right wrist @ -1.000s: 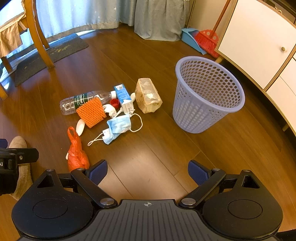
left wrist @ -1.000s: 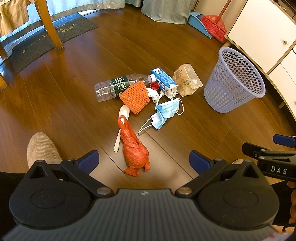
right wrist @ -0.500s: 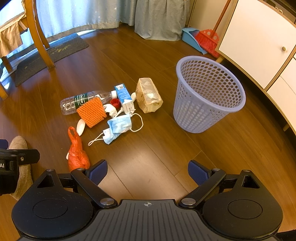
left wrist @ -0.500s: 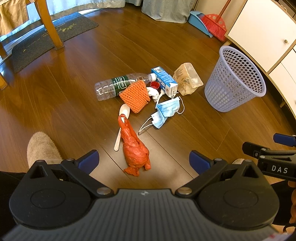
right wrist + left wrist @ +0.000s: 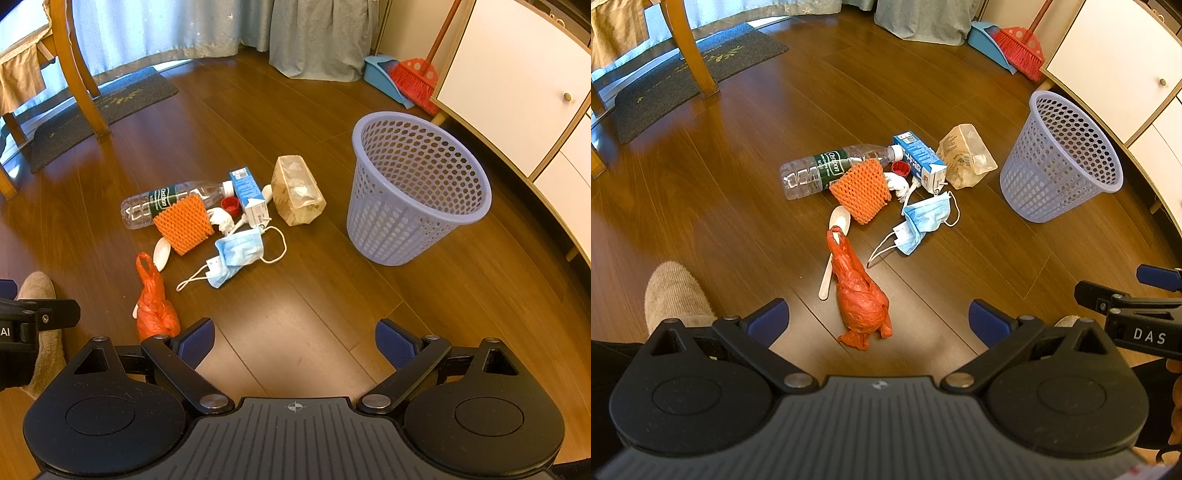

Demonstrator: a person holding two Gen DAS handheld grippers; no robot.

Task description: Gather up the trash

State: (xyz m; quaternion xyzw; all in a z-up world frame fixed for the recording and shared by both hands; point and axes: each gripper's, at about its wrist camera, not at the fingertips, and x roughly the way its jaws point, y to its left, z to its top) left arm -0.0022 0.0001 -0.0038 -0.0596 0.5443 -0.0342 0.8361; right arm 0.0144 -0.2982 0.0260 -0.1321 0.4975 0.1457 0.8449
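Note:
Trash lies in a heap on the wooden floor: a knotted red plastic bag (image 5: 860,299) (image 5: 153,304), a white spoon (image 5: 834,243), an orange foam net (image 5: 862,192) (image 5: 183,223), a clear bottle (image 5: 827,170) (image 5: 162,201), a blue carton (image 5: 919,160) (image 5: 249,194), blue face masks (image 5: 923,219) (image 5: 236,254) and a crumpled clear bag (image 5: 967,155) (image 5: 297,192). A lilac mesh bin (image 5: 1060,158) (image 5: 413,188) stands upright to the right of it. My left gripper (image 5: 877,319) is open, above the red bag. My right gripper (image 5: 295,341) is open over bare floor.
A socked foot (image 5: 672,295) is at the left near the red bag. White cabinets (image 5: 517,81) line the right side. A red broom and blue dustpan (image 5: 1008,40) lean at the back. Chair legs (image 5: 689,51) and a dark mat (image 5: 683,81) sit at the far left.
Both grippers have barely shifted; the trash sits slightly lower in both views. Nothing has been picked up or moved.

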